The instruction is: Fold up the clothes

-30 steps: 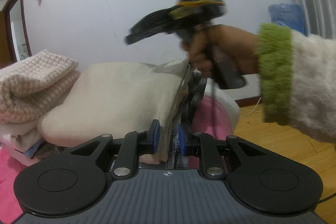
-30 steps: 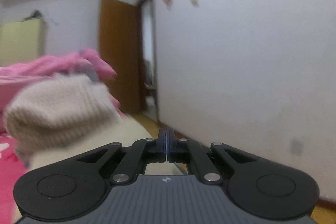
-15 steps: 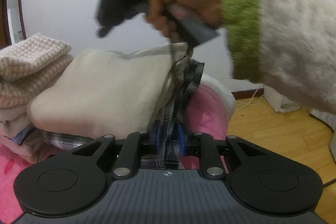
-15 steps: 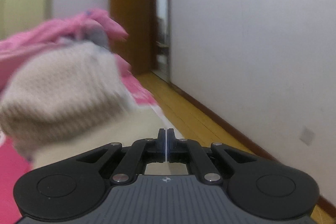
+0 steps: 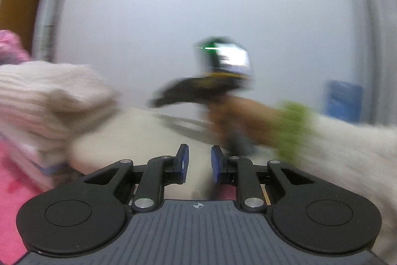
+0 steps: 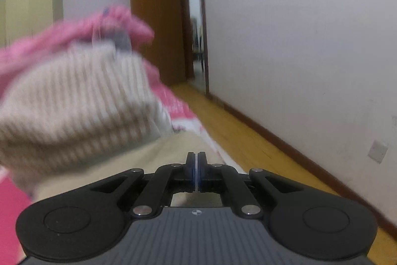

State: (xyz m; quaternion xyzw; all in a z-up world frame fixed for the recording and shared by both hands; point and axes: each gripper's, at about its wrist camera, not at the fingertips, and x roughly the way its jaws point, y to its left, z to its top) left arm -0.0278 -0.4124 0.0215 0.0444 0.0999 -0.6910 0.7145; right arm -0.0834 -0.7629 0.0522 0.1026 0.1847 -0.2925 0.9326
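A folded cream garment (image 5: pixel 139 131) lies on the pink bedding (image 5: pixel 15 190), with a folded striped knit sweater (image 5: pixel 49 96) stacked at its left. My left gripper (image 5: pixel 198 162) is at the cream garment's near edge, its blue pads a little apart with pale cloth filling the gap; blur hides the detail. A hand with a green cuff holds my right gripper (image 5: pixel 158 102) over the far side of the garment. In the right wrist view the right gripper (image 6: pixel 196 165) is shut with nothing in it, above the cream garment (image 6: pixel 161 153) and beside the striped sweater (image 6: pixel 74 103).
Pink clothes (image 6: pixel 99 26) are heaped behind the sweater. A wooden floor (image 6: pixel 248 140) runs along the white wall to a brown door (image 6: pixel 153 16). A wall socket (image 6: pixel 377 150) sits low on the right. A blue bag (image 5: pixel 342 101) stands at the far right.
The left wrist view has risen and rolled, so it looks over the top of the cream garment and the plaid cloth is out of sight. The right gripper has dropped from high to mid-picture.
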